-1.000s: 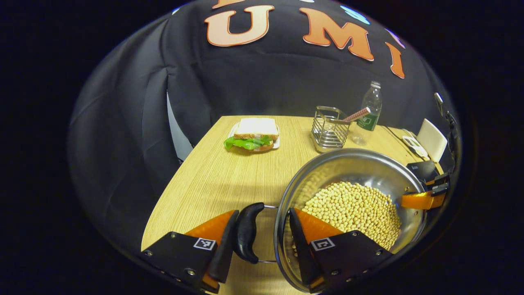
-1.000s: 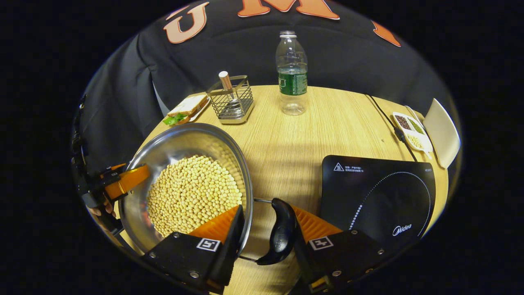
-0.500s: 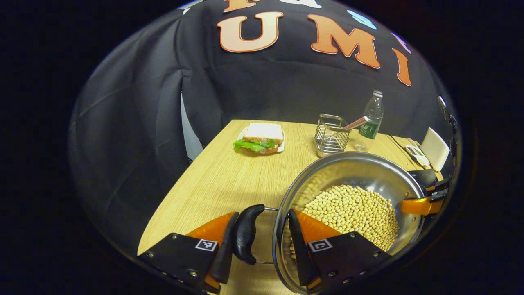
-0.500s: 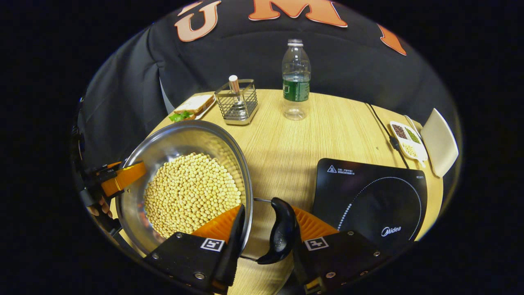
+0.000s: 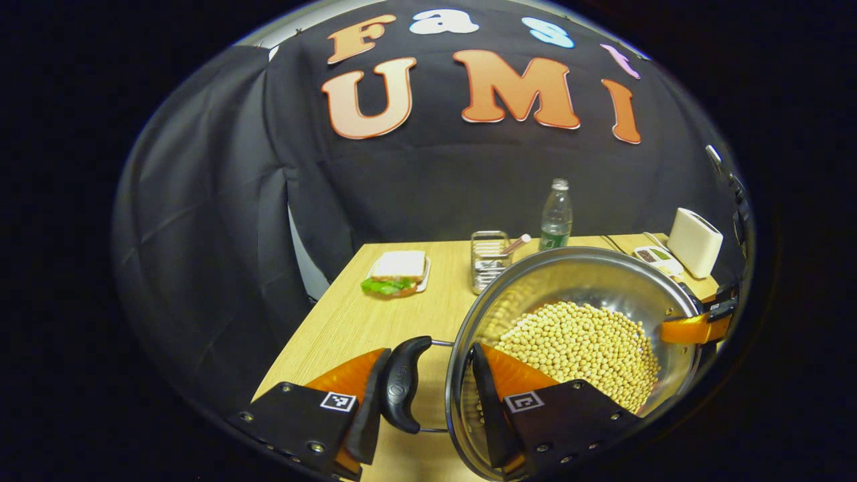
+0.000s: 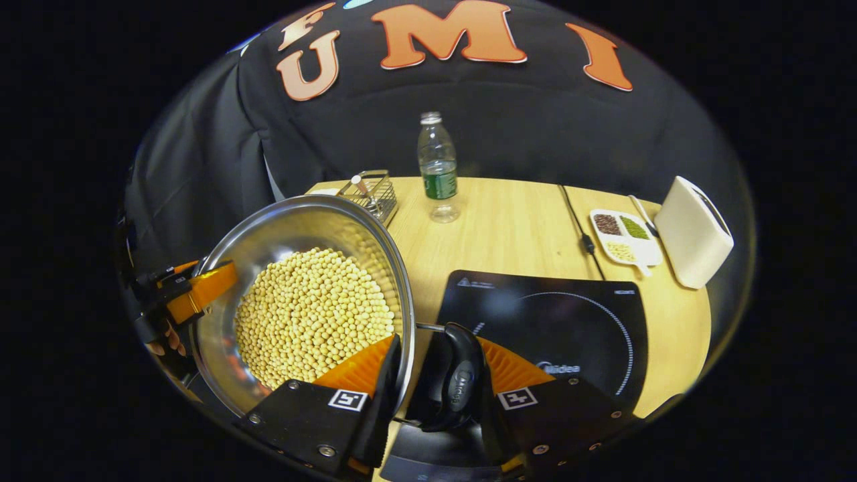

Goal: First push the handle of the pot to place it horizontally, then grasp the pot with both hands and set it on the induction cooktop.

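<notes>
A steel pot (image 5: 576, 278) holding soybeans (image 5: 576, 341) hangs above the wooden table (image 5: 348, 321). My left gripper (image 5: 432, 355) is shut on its near side: one finger lies outside the black side handle (image 5: 402, 381), the other inside the pot wall. In the right gripper view, my right gripper (image 6: 438, 348) clamps the opposite black handle (image 6: 458, 381) and the rim of the pot (image 6: 294, 231) the same way. The black induction cooktop (image 6: 556, 321) lies below and just right of that handle. Each gripper also shows across the pot: the right gripper (image 5: 696, 328), and the left gripper (image 6: 194, 294) with a hand (image 6: 164, 341).
At the table's far side stand a water bottle (image 6: 436, 167) and a wire basket (image 6: 371, 191). A sandwich on a plate (image 5: 396, 273) lies far left. A white box (image 6: 693, 231), a divided dish (image 6: 622, 234) and the cooktop's cord (image 6: 576, 221) sit at the right.
Both grippers have raised the pot and carried it toward the cooktop. The table looks farther below, and the cooktop now reaches under the right handle.
</notes>
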Motion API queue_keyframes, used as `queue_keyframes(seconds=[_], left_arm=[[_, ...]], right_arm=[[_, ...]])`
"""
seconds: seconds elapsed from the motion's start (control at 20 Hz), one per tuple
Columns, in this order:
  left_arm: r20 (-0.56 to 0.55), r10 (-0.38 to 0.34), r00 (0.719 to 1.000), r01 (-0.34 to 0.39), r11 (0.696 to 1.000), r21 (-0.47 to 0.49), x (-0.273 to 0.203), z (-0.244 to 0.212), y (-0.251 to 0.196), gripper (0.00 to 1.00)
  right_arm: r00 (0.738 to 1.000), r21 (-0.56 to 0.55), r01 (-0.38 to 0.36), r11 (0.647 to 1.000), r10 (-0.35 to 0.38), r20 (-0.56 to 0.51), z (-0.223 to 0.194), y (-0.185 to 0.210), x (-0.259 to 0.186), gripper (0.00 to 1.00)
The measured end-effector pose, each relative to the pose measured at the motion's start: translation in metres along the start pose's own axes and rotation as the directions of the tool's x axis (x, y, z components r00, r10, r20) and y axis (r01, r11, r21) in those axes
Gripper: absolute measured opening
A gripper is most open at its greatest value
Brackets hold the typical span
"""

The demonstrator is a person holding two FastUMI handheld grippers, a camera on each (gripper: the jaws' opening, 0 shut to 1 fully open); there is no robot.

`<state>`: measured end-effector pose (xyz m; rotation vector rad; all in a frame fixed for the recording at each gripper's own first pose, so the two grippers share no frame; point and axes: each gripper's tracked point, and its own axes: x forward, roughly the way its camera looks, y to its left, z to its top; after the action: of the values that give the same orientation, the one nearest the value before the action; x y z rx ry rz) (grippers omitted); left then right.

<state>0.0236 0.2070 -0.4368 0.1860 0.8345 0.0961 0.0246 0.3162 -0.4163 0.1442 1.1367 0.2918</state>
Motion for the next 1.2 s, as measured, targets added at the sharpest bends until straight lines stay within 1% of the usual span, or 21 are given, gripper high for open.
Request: queue_keyframes(seconds=[0.05,0.1,0.15,0.2,0.25,0.3,0.35,0.4,0.45,0.5,0.55,0.6,0.7,0.8,0.85,0.9,1.05,1.1,1.2], left_arm=[[0.007,-0.008,1.000,0.008,1.000,0.005,0.002,0.000,0.000,0.65],[0.013,-0.018,1.000,0.017,1.000,0.014,0.004,0.000,0.000,0.65],[0.017,-0.028,0.999,0.027,0.999,0.023,0.005,0.000,0.000,0.63],[0.023,-0.038,0.999,0.037,0.999,0.032,0.006,0.000,0.000,0.65],[0.027,-0.048,0.998,0.047,0.998,0.036,0.008,0.000,0.000,0.65],[0.027,-0.057,0.998,0.056,0.998,0.038,0.009,0.001,-0.001,0.65],[0.026,-0.069,0.997,0.068,0.997,0.040,0.011,0.001,-0.001,0.65],[0.024,-0.079,0.997,0.078,0.996,0.045,0.012,0.002,-0.001,0.65],[0.018,-0.090,0.996,0.089,0.994,0.056,0.014,0.001,-0.001,0.65],[0.012,-0.100,0.995,0.099,0.993,0.065,0.014,0.002,-0.002,0.65],[0.011,-0.109,0.994,0.108,0.991,0.076,0.017,0.003,-0.004,0.65],[0.007,-0.118,0.993,0.117,0.990,0.081,0.017,0.002,-0.004,0.65],[-0.002,-0.135,0.991,0.135,0.987,0.089,0.022,0.000,-0.006,0.65],[-0.023,-0.152,0.988,0.153,0.985,0.083,0.025,-0.001,-0.006,0.65],[-0.040,-0.159,0.986,0.162,0.984,0.078,0.026,0.000,-0.004,0.65],[-0.052,-0.162,0.985,0.166,0.983,0.075,0.027,0.000,-0.004,0.65],[-0.083,-0.166,0.983,0.172,0.982,0.078,0.032,0.002,-0.005,0.65],[-0.089,-0.168,0.982,0.175,0.981,0.080,0.033,0.001,-0.006,0.65],[-0.106,-0.174,0.979,0.182,0.980,0.074,0.035,-0.003,-0.006,0.65]], right_arm=[[1.000,0.011,0.006,1.000,-0.006,0.006,0.000,-0.010,-0.007,0.56],[1.000,0.021,0.013,1.000,-0.013,0.008,0.002,-0.018,-0.012,0.56],[1.000,0.028,0.022,0.999,-0.023,0.012,0.004,-0.025,-0.020,0.52],[0.999,0.032,0.032,0.999,-0.033,0.018,0.004,-0.033,-0.027,0.56],[0.999,0.037,0.045,0.998,-0.045,0.020,0.006,-0.040,-0.036,0.56],[0.998,0.037,0.055,0.998,-0.056,0.024,0.007,-0.047,-0.042,0.52],[0.998,0.043,0.065,0.997,-0.066,0.024,0.004,-0.051,-0.048,0.57],[0.997,0.050,0.072,0.996,-0.073,0.025,0.002,-0.053,-0.054,0.52],[0.997,0.058,0.079,0.995,-0.080,0.021,0.002,-0.059,-0.060,0.52],[0.996,0.067,0.086,0.994,-0.087,0.017,-0.001,-0.063,-0.066,0.56],[0.996,0.076,0.092,0.993,-0.093,0.012,-0.002,-0.066,-0.072,0.52],[0.995,0.086,0.099,0.991,-0.100,0.008,-0.003,-0.070,-0.076,0.57],[0.993,0.100,0.115,0.988,-0.115,-0.005,-0.005,-0.073,-0.079,0.56],[0.991,0.105,0.132,0.986,-0.131,-0.020,-0.008,-0.070,-0.072,0.56],[0.990,0.104,0.139,0.985,-0.137,-0.027,-0.008,-0.068,-0.069,0.52],[0.989,0.105,0.145,0.984,-0.142,-0.039,-0.011,-0.069,-0.071,0.56],[0.987,0.113,0.156,0.981,-0.150,-0.066,-0.006,-0.070,-0.078,0.56],[0.986,0.114,0.159,0.981,-0.152,-0.069,-0.004,-0.070,-0.080,0.52],[0.985,0.118,0.166,0.979,-0.159,-0.071,-0.003,-0.070,-0.082,0.52]])
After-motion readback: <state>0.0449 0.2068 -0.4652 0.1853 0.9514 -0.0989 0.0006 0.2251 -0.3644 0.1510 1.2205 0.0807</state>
